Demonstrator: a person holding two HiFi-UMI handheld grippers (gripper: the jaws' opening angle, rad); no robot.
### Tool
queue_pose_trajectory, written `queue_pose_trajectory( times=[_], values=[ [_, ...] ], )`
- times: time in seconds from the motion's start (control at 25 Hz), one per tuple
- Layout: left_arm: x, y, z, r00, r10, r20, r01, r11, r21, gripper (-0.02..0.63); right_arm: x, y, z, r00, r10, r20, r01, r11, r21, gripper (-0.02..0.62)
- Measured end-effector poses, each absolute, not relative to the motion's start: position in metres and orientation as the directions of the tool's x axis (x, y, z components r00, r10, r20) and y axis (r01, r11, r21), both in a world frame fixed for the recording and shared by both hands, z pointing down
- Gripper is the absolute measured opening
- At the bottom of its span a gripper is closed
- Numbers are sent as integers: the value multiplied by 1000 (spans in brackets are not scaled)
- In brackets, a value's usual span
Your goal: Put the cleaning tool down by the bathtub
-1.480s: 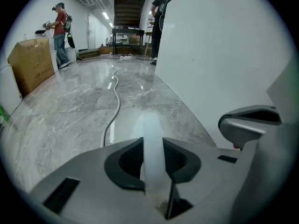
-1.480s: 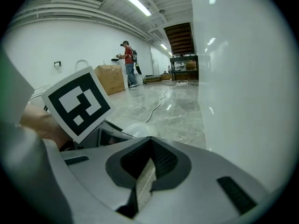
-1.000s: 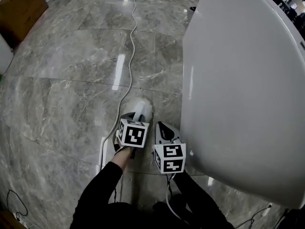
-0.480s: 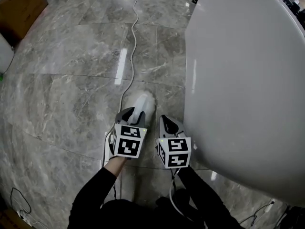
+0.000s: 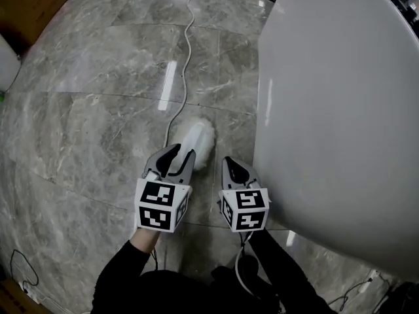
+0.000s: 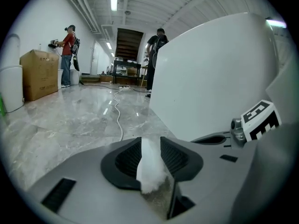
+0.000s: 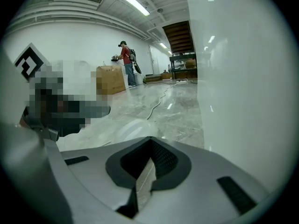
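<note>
The cleaning tool is a white fluffy pad on a white stem; its head rests on the grey marble floor just left of the white bathtub. My left gripper is shut on its stem, and in the left gripper view the white stem is pinched between the jaws, with the tub wall to the right. My right gripper hovers beside the tub, shut and holding nothing. The right gripper view has the jaws together, the pad on the floor ahead and the tub filling the right.
A white cable snakes across the floor away from the tool. A cardboard box stands at the far left and a white container by the left edge. Two people stand far off down the hall.
Both grippers have drawn back toward me, the left one farther and a little leftward. The tool's pad stays low beside the tub, still held by the left gripper.
</note>
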State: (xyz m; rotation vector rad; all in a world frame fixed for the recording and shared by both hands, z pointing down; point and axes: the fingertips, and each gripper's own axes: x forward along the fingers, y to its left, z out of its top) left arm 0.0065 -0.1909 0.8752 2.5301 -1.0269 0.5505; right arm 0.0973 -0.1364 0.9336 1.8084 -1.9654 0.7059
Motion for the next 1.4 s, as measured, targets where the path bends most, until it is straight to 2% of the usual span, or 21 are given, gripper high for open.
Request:
queue_pose_trajectory(
  times=[0.48, 1.4],
  values=[
    [-16, -186, 893, 624, -603, 497, -760, -617, 205, 140, 87, -134, 925, -141, -803, 579, -989, 83, -125, -2],
    [-12, -177, 899, 636, -581, 508, -748, -627, 219, 140, 79, -128, 924, -145, -796, 588, -988, 83, -132, -2]
  ],
)
